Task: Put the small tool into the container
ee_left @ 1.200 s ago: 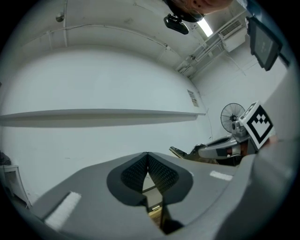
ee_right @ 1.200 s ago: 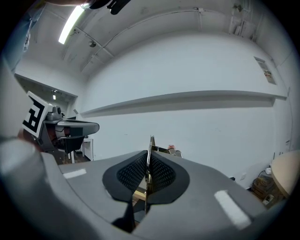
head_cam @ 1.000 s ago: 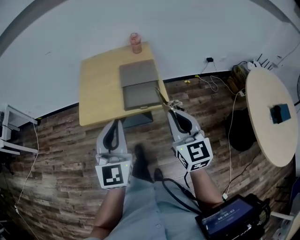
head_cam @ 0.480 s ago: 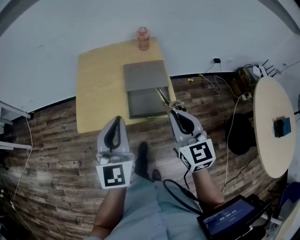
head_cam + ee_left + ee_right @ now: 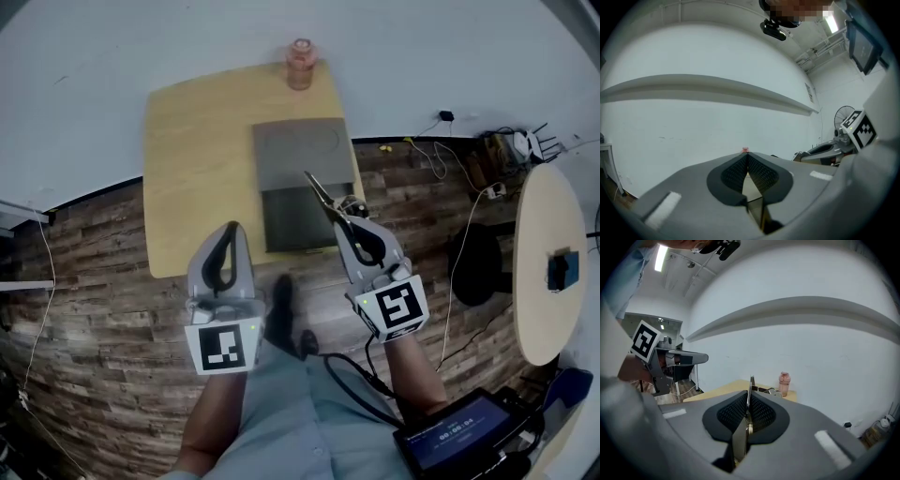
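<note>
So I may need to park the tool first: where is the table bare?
The widest bare patch is the left half of the table, between its left edge and the grey container. A narrow strip runs along the far edge, left of the pink bottle. The right side is crowded: the container nearly reaches that edge, and the tool is held there.

Left half of the worktop lies bare, open from near edge to far edge. The gray container fills the right half, running down to the near edge. A pink bottle stands upright at the far edge, just beyond the container. The right tool, clamped on small scissors, hangs over the container's near right corner. A white wall closes the far side.
</note>
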Motion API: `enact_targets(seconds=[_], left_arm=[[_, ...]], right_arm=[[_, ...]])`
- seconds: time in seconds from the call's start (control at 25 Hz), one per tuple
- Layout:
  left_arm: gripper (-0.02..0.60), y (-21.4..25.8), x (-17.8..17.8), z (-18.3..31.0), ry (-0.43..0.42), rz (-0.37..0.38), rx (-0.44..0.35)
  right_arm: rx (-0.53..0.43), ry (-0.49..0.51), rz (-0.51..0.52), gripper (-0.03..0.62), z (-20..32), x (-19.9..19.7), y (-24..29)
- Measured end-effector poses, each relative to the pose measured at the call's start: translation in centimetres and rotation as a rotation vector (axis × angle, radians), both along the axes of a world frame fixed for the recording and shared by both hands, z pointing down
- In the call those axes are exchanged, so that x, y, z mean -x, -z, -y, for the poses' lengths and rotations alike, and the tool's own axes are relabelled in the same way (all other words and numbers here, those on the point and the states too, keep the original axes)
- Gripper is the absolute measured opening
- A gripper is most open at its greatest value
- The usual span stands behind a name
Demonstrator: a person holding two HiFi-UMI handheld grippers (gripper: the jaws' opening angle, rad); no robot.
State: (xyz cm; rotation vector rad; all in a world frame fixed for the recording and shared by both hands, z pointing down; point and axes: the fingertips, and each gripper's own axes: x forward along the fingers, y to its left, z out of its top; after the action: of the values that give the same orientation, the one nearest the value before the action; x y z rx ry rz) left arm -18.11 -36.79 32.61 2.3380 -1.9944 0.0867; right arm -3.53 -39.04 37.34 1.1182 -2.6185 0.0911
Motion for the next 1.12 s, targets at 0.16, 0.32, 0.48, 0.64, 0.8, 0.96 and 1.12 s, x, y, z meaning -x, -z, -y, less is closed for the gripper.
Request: enact_targets(seconds=[0.16,0.32,0.48,0.64,0.8,0.96,1.12], left_arm=[[0.009,-1.6,1.6,2.3,0.007,0.002,0.031],[0.009,-3.8,2.8,3.8,0.015,-0.008,0.073],[0.009,-5.8,3.3,4.8,0.012,0.003,0.102],[0.009,-8.6,4.2,6.1,0.01,0.008,0.142],[0.009,-9.9,4.5,7.0,0.027,-0.019,0.176],[0.009,-10.0,4.7,6.8,0.03,-0.011,0.178],[0.009,-11.0,5.2,7.3,0.028,0.004,0.175]], right_arm=[[0.034,0.023,-0.008,0.009,1.6,1.3,-2.4],[0.081,0.044,-0.035,0.009,2.5,2.5,-5.5],[0.112,0.066,-0.072,0.009,3.2,3.0,-8.0],[0.151,0.075,-0.101,0.009,4.2,3.4,-11.2],[0.181,0.1,-0.136,0.009,4.5,3.8,-13.2],[0.204,0.133,-0.173,0.009,3.8,3.9,-14.2],[0.227,0.169,-0.224,0.009,4.2,4.0,-15.8]])
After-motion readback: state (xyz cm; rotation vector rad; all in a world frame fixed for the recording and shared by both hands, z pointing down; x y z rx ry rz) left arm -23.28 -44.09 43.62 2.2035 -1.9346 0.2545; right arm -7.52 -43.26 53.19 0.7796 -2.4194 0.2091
